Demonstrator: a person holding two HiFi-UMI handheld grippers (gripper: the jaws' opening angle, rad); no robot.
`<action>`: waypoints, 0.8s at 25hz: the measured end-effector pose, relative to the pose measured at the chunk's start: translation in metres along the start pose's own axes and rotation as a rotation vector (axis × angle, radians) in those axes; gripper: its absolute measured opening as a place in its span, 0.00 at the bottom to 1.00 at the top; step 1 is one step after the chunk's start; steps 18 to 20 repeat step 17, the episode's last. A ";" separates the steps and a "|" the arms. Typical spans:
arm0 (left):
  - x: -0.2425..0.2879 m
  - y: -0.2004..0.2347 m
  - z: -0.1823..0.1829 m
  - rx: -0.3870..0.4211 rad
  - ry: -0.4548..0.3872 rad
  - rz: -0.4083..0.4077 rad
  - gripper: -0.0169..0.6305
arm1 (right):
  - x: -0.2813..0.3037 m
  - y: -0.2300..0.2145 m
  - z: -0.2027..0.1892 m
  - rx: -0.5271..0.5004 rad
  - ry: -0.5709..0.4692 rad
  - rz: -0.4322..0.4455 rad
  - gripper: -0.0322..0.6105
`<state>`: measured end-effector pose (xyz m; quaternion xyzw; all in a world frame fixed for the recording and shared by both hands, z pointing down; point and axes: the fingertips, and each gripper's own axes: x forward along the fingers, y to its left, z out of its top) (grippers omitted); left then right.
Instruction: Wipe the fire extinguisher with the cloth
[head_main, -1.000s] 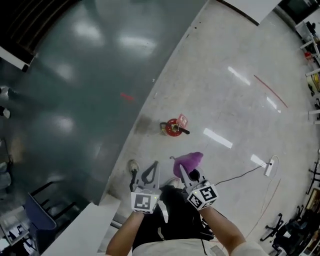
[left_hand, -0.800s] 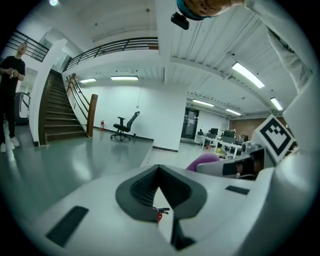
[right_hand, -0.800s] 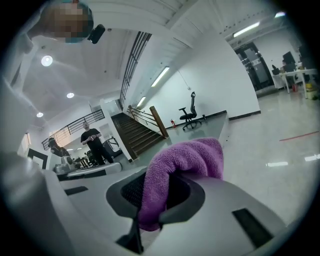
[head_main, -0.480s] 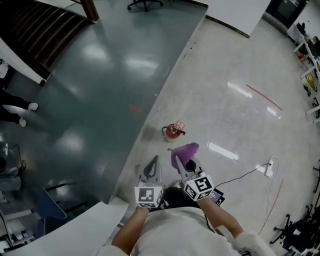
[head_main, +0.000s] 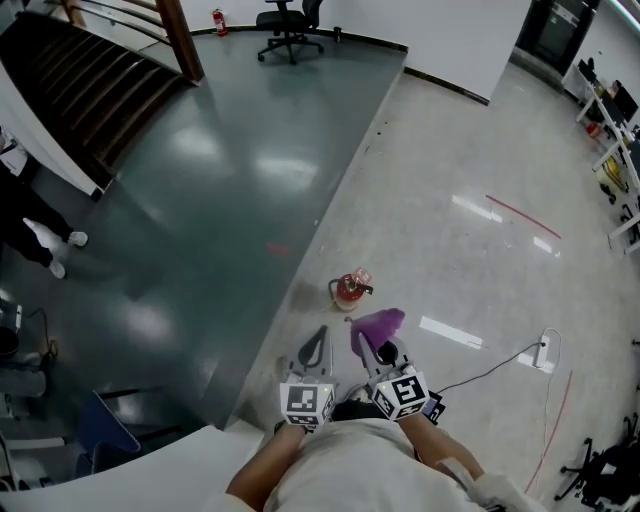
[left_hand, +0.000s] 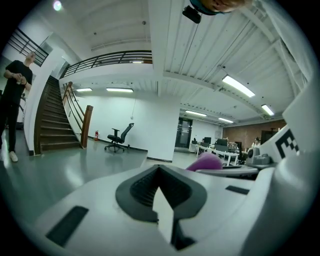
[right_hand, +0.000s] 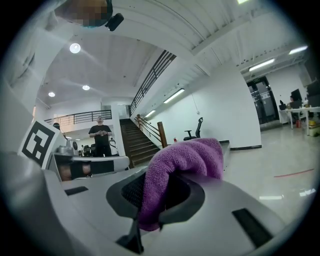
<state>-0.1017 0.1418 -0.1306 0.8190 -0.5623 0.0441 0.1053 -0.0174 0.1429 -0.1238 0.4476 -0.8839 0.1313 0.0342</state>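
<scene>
The fire extinguisher (head_main: 349, 289) stands upright on the pale floor (head_main: 470, 260), close to the edge where the darker grey floor (head_main: 200, 200) begins. It is ahead of both grippers and is touched by neither.

The right gripper (head_main: 366, 346) is clamped on a purple cloth (head_main: 377, 323). In the right gripper view the cloth (right_hand: 182, 157) is pinched between the closed fingers (right_hand: 195, 197) of the right gripper (right_hand: 161, 192). It bunches up over the tips and hangs forward past them. In the head view the far edge of the cloth is near the extinguisher, just on the near side of it, with a strip of bare floor between them.

The left gripper (head_main: 317, 340) is held just beside the right one, a little to its left and equally short of the extinguisher. In the left gripper view the fingers (left_hand: 140, 187) of the left gripper (left_hand: 160, 187) are pressed together with nothing between them, and a bit of the purple cloth (left_hand: 205, 162) shows off to the right.

A white cable (head_main: 490, 352) runs across the floor to the right. A staircase (head_main: 90, 90) and an office chair (head_main: 290, 22) are at the far side of the room.
</scene>
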 end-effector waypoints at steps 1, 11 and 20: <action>-0.002 -0.001 -0.002 -0.001 0.004 -0.001 0.03 | -0.004 -0.001 -0.001 0.002 0.001 -0.007 0.14; -0.008 -0.023 -0.011 0.004 0.027 -0.027 0.03 | -0.042 -0.014 -0.005 0.010 -0.003 -0.045 0.14; -0.012 -0.038 -0.017 0.030 0.042 -0.020 0.03 | -0.059 -0.020 -0.005 0.007 -0.011 -0.050 0.14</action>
